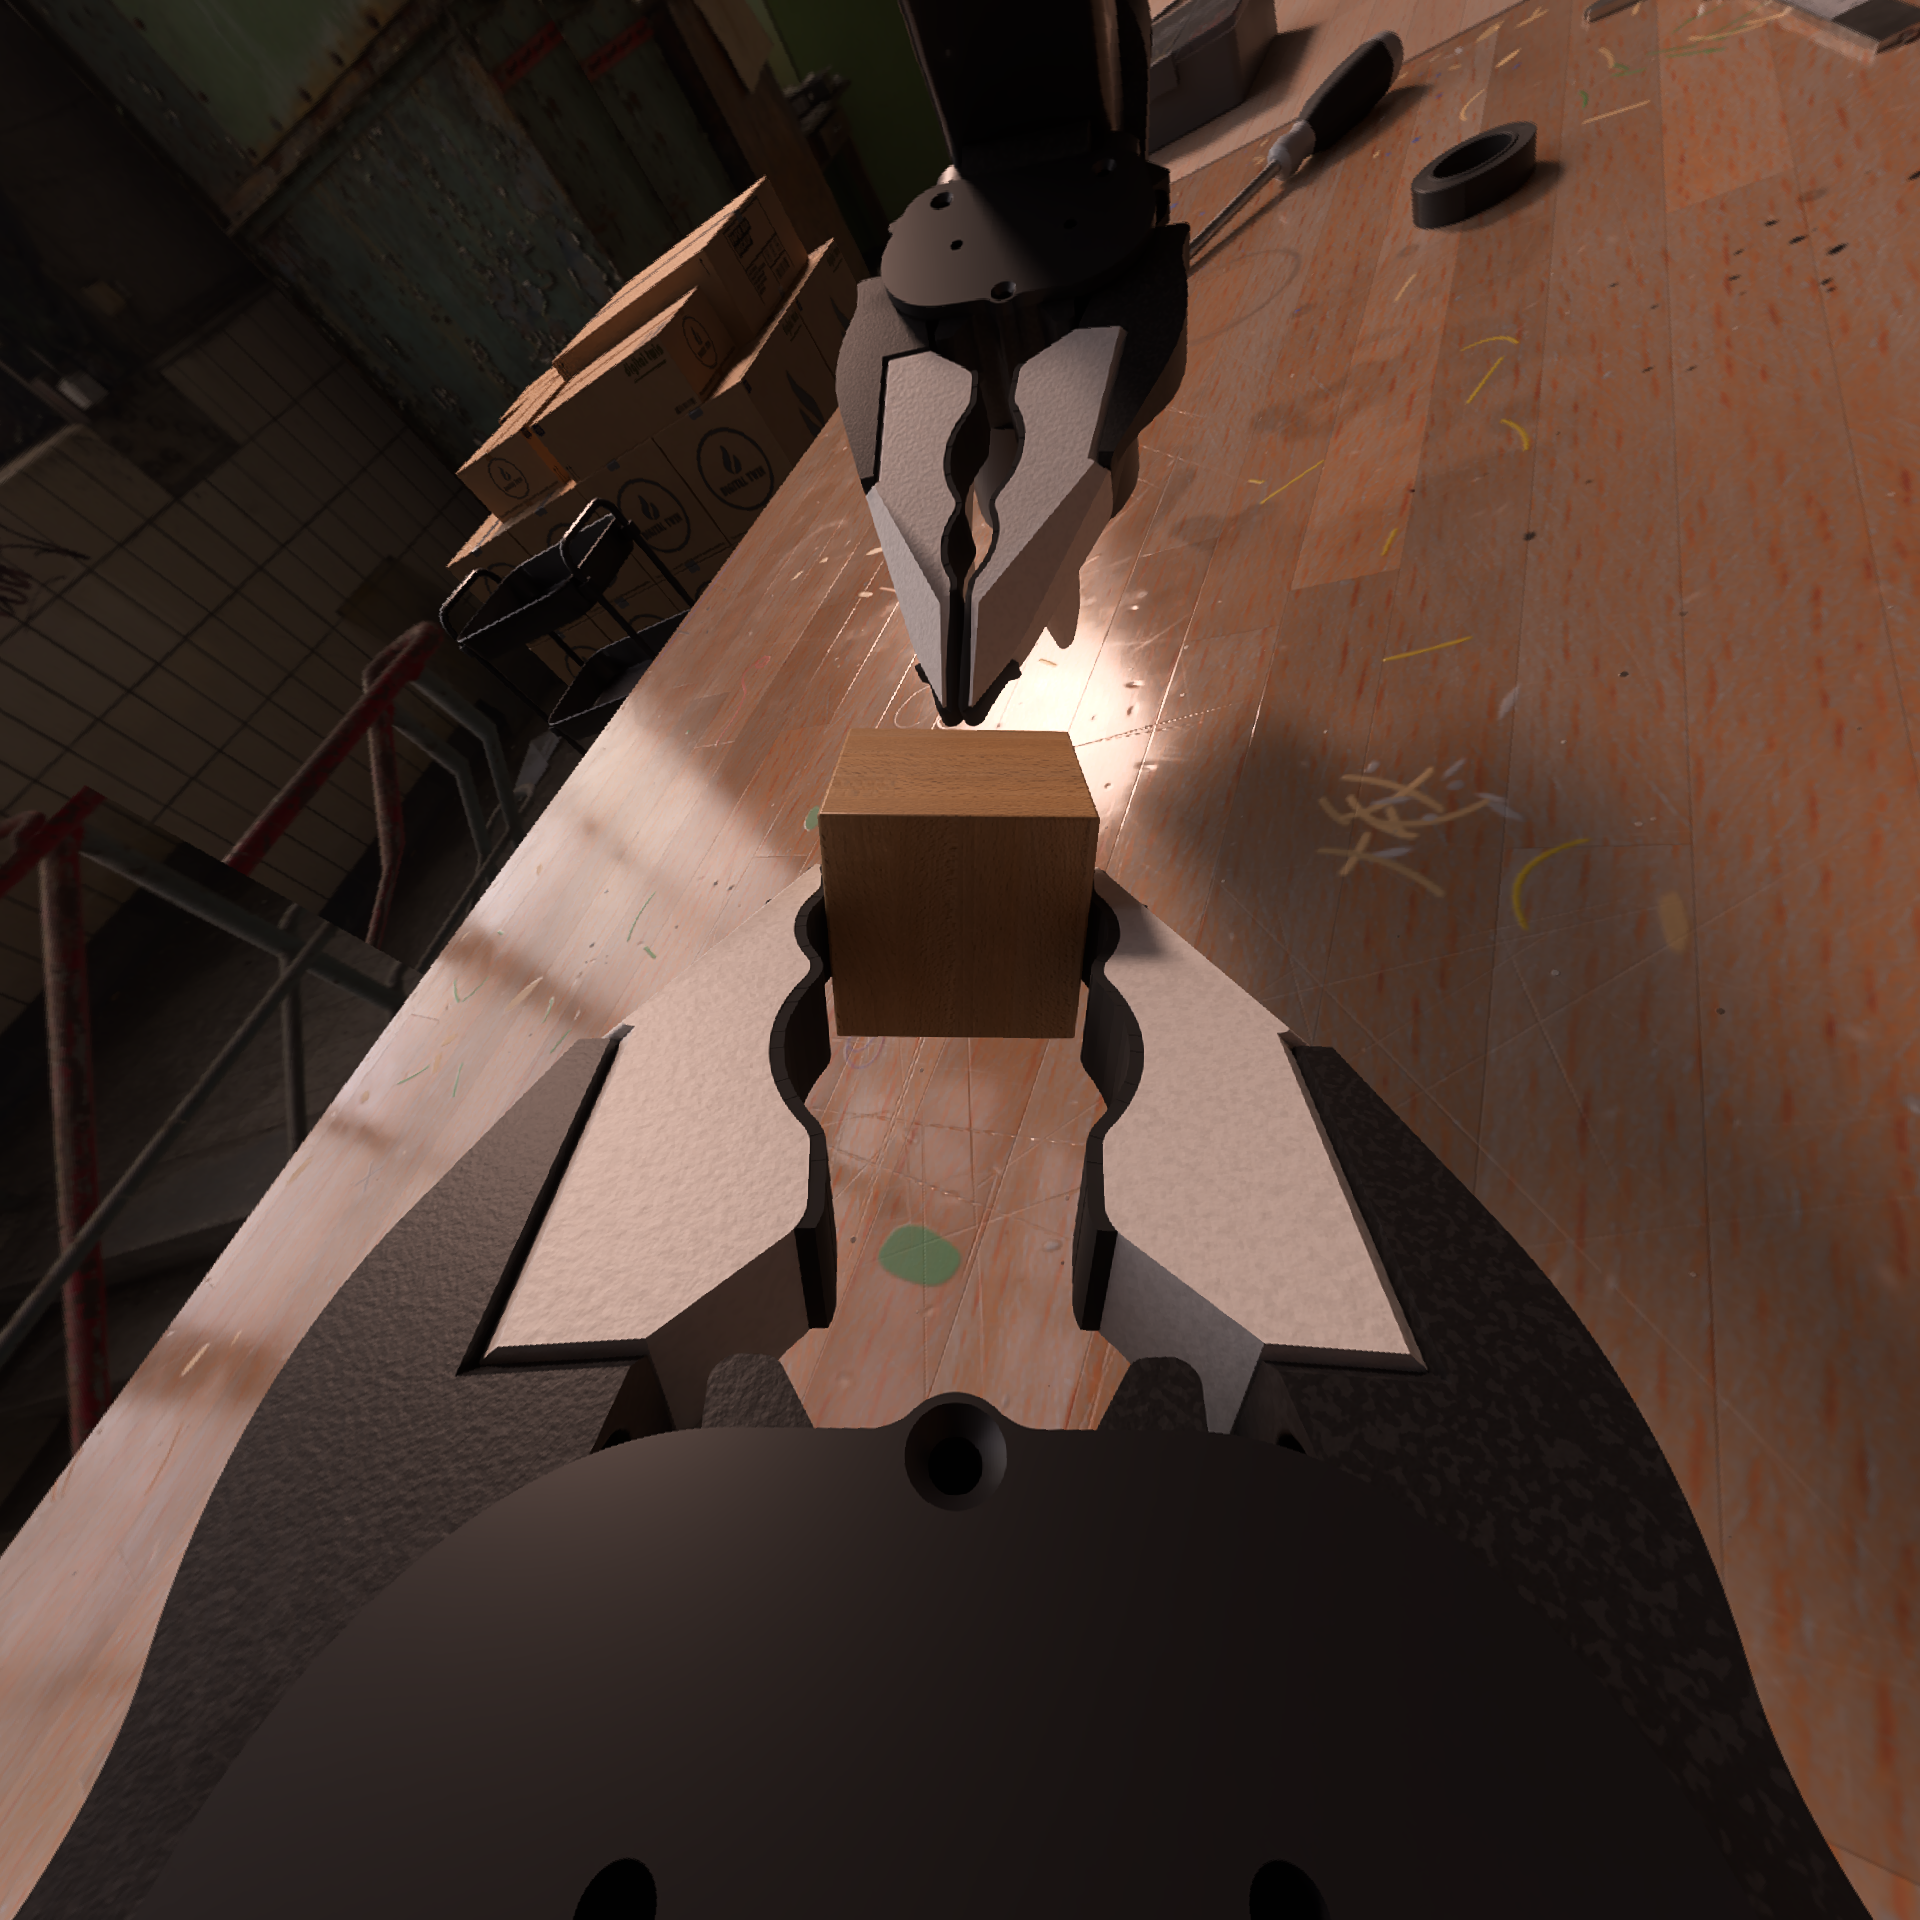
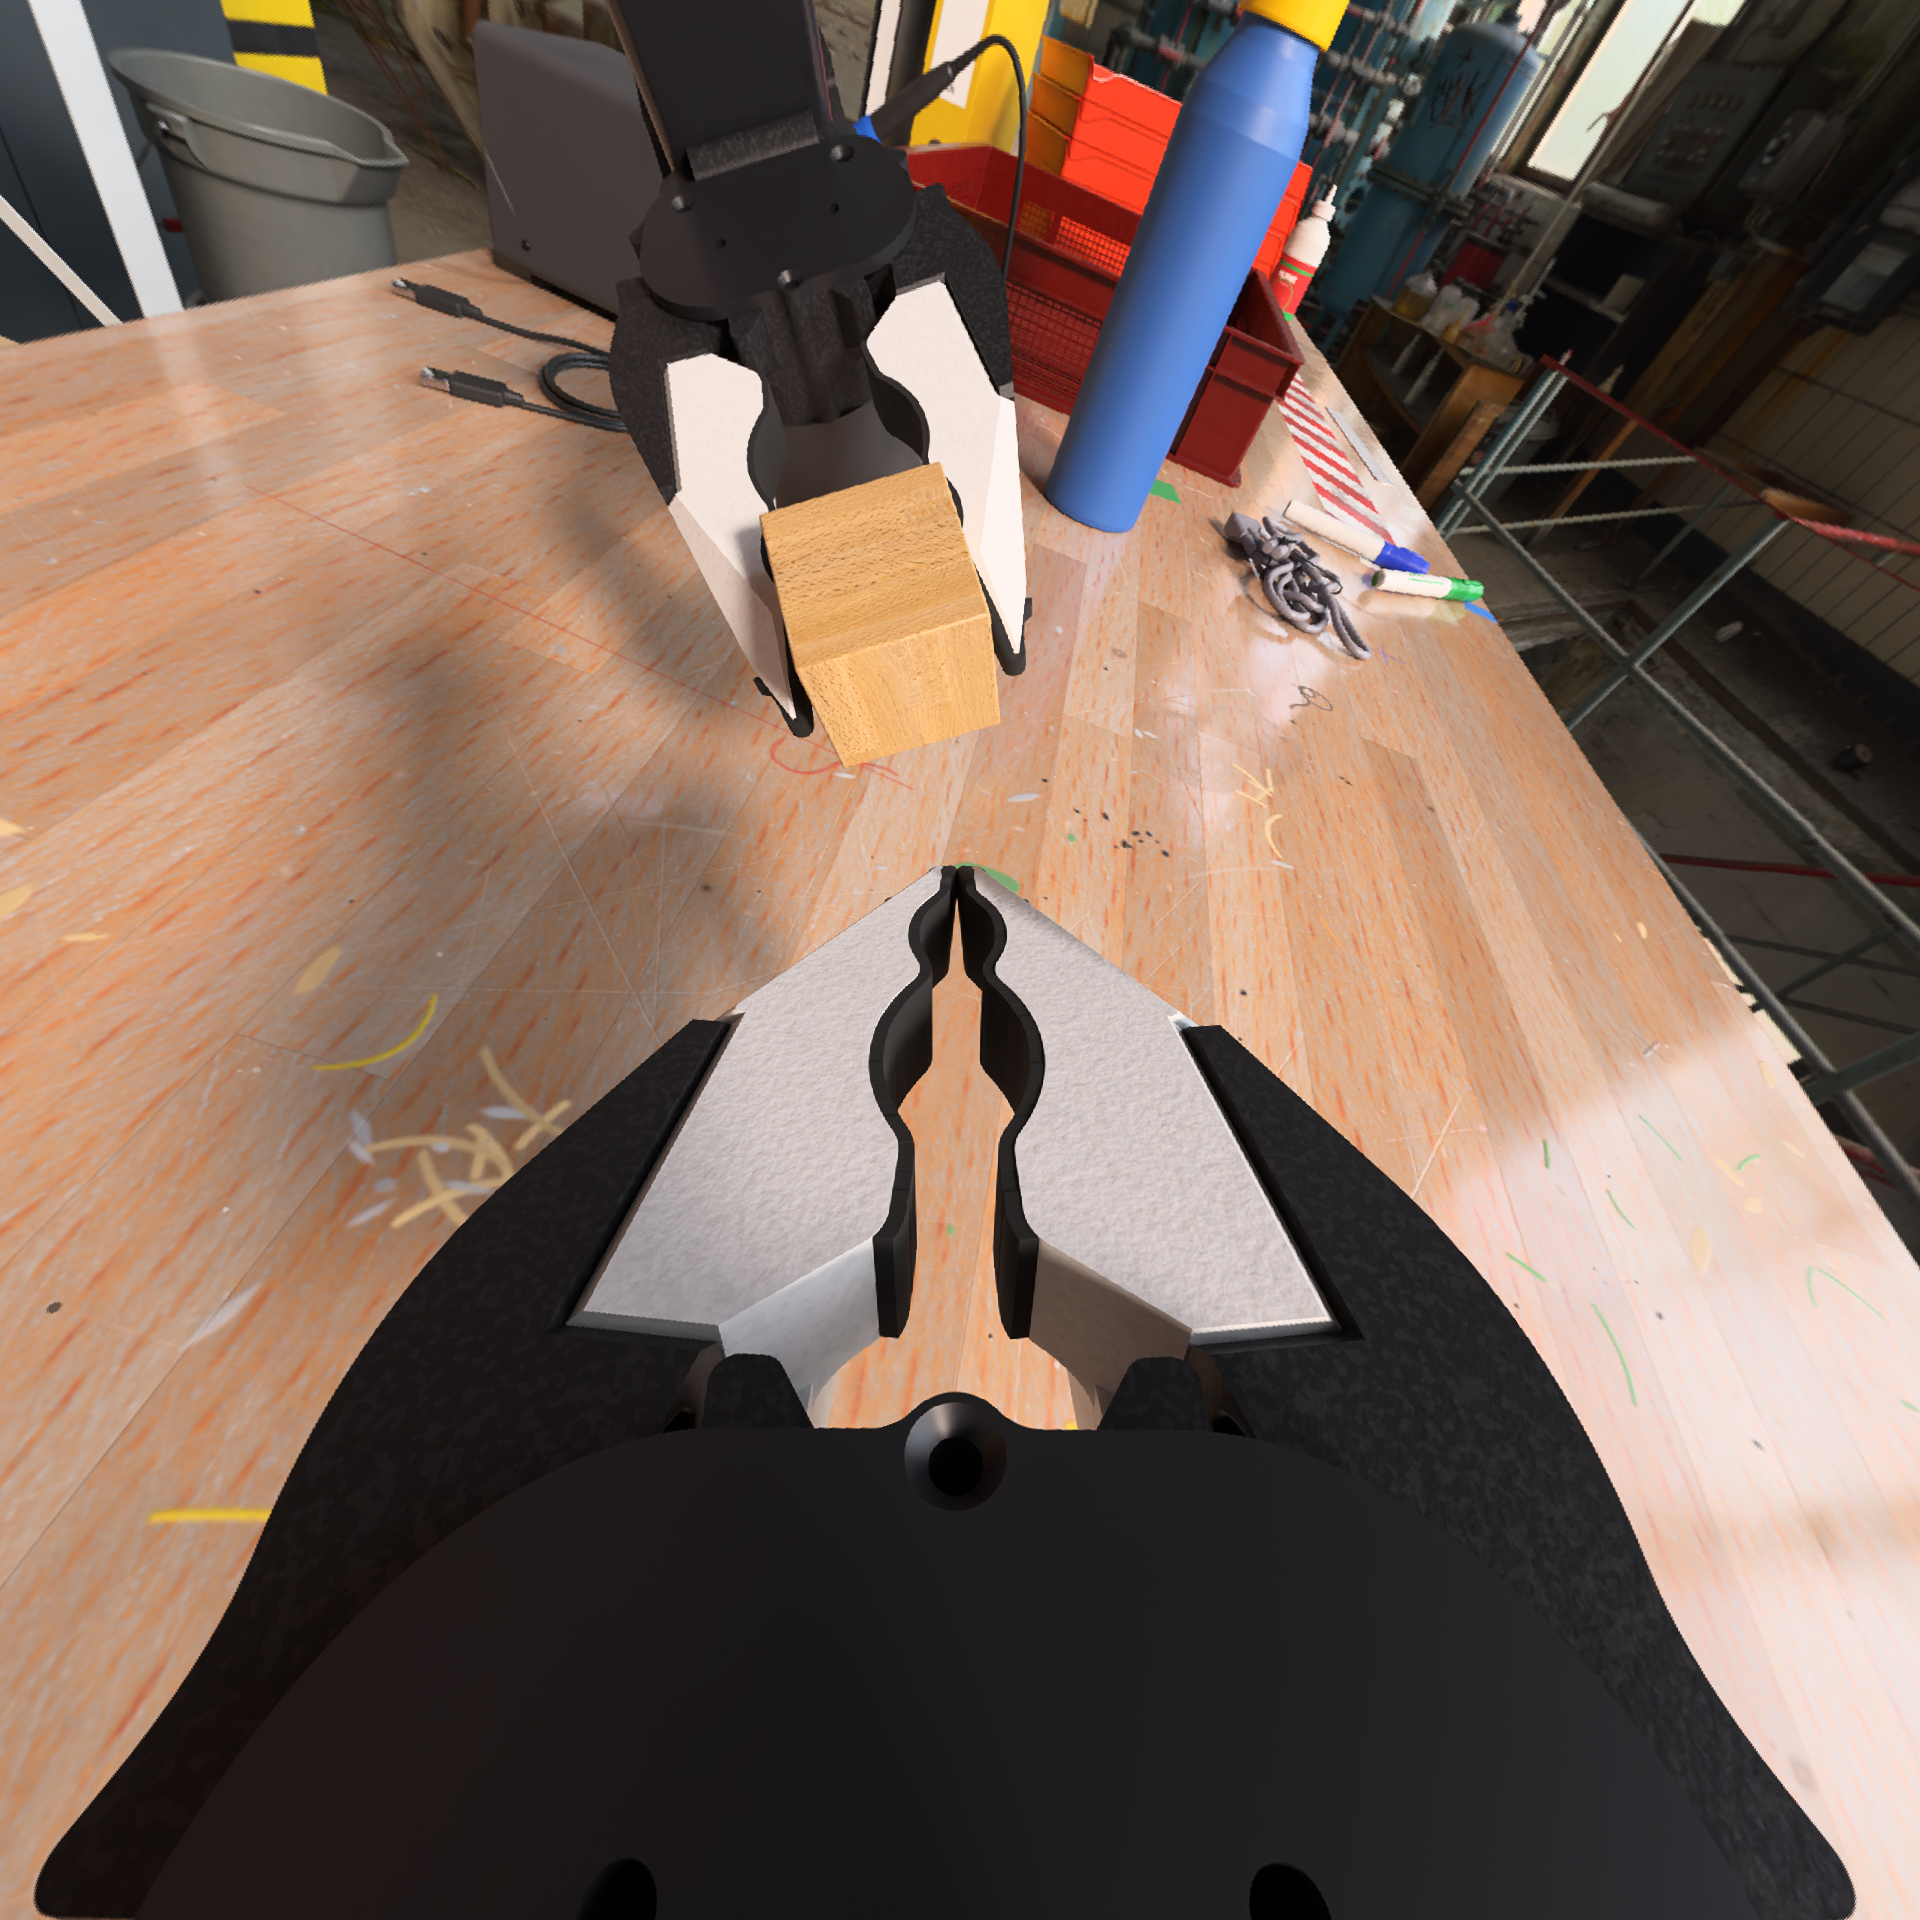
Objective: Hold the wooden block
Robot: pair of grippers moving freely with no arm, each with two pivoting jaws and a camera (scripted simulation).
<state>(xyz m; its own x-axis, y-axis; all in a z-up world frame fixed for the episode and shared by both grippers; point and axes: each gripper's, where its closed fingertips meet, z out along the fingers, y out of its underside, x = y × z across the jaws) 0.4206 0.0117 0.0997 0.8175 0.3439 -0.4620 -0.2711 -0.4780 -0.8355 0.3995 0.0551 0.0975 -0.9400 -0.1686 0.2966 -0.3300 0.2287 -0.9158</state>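
Note:
The wooden block [image 1: 956, 883] is a light brown cube. My left gripper [image 1: 958, 906] is shut on it, one finger on each side, and holds it just over the wooden table [image 1: 1455, 935]. The right wrist view shows the same grip: the block [image 2: 883, 613] sits tilted between the left gripper's [image 2: 906, 691] white fingers. My right gripper [image 2: 958, 878] is shut and empty, its tips together, a short way in front of the block. In the left wrist view it [image 1: 961, 717] points down just behind the block without touching it.
A tall blue bottle [image 2: 1174, 291], a red crate [image 2: 1236, 364], black cables [image 2: 499, 384], markers [image 2: 1423, 582] and a grey tangle [image 2: 1299, 582] lie beyond the block. A screwdriver [image 1: 1320, 114] and a black ring [image 1: 1475, 171] lie farther off. Cardboard boxes [image 1: 665, 364] stand past the table's edge.

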